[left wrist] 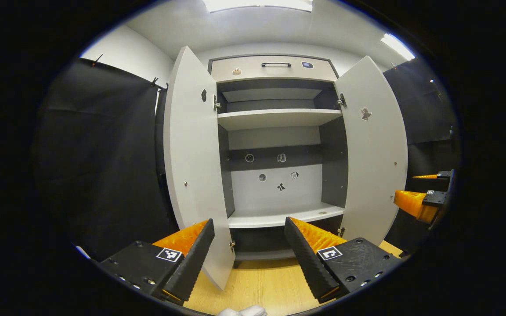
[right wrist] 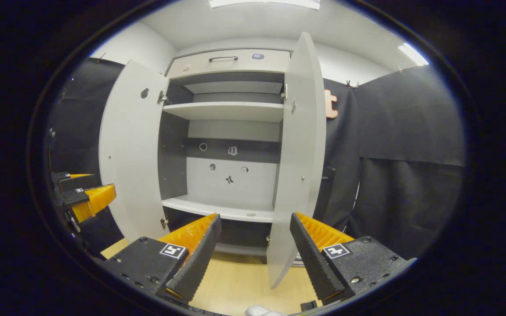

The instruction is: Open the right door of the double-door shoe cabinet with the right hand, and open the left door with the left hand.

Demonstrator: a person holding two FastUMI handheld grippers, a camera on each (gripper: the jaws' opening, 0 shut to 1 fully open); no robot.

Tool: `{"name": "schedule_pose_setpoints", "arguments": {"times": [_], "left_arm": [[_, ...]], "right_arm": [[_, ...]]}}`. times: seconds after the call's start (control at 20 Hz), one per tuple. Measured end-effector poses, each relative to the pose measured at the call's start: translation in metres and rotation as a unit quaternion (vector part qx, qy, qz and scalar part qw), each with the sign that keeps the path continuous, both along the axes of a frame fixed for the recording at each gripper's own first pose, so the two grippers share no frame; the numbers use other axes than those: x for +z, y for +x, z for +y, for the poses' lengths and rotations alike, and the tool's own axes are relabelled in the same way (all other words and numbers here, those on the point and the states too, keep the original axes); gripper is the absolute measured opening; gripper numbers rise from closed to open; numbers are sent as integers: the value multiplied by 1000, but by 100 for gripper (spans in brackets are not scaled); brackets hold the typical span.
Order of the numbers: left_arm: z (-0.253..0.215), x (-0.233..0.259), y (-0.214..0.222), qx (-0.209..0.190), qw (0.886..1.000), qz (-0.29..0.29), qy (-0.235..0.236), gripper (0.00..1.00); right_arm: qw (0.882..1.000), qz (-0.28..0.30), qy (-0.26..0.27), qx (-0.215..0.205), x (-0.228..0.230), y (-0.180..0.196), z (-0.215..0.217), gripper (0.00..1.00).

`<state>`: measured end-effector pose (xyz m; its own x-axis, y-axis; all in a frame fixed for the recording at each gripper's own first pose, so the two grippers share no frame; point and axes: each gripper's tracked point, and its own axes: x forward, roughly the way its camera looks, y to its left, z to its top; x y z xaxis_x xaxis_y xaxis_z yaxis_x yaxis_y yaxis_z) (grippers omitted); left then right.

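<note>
Both doors of the tall pale-grey double-door shoe cabinet (left wrist: 275,114) stand swung wide, so the opening step reads as finished on both sides — what is in hand now looks like the letting-go and drawing-back.

In the left gripper view, the left gripper (left wrist: 249,248) has its jaws spread apart with nothing between them; the flat grey left door (left wrist: 193,175) hangs just beside its left finger, its lower edge dropping between the two fingers, but I cannot tell whether it touches. The flat grey right door (left wrist: 376,153) stands open on the far side, and the other gripper shows near its outer edge.

In the right gripper view, the right gripper (right wrist: 255,250) is likewise released, jaws apart and empty, with the right door's edge (right wrist: 299,153) hanging between the fingers, free of both.

Inside, pale shelves (left wrist: 279,117) and a dark back panel with small stickers (left wrist: 281,158) are bare to view. Above sits a grey drawer with a dark bar handle (left wrist: 276,64).

Judging by this, little remains: the next move calls only for easing both grippers clear without nudging the doors back — over the light wooden floor (left wrist: 257,285).
</note>
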<state>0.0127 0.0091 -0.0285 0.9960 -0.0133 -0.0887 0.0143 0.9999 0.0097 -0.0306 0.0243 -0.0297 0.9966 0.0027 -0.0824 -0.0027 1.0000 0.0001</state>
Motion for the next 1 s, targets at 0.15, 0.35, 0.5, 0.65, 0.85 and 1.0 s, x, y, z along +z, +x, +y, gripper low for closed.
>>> {"name": "schedule_pose_setpoints", "arguments": {"times": [0.15,0.35,0.5,0.65,0.85,1.0], "left_arm": [[1,-7,2,4,1000,6,-4,96],[0,-14,4,-2,1000,16,-19,96],[5,-17,2,0,1000,20,-22,96],[9,-13,2,1,1000,17,-18,96],[14,-11,1,0,1000,14,-15,96],[16,-11,0,-1,1000,13,-15,96]], "right_arm": [[1000,-2,2,-5,1,0,-2,98],[1000,-8,4,-9,3,-1,1,98],[1000,-9,7,-10,3,-1,3,98],[1000,-12,9,-12,5,-2,5,99],[1000,-15,11,-13,7,-2,9,96],[1000,-17,9,-12,8,-2,13,98]]}}
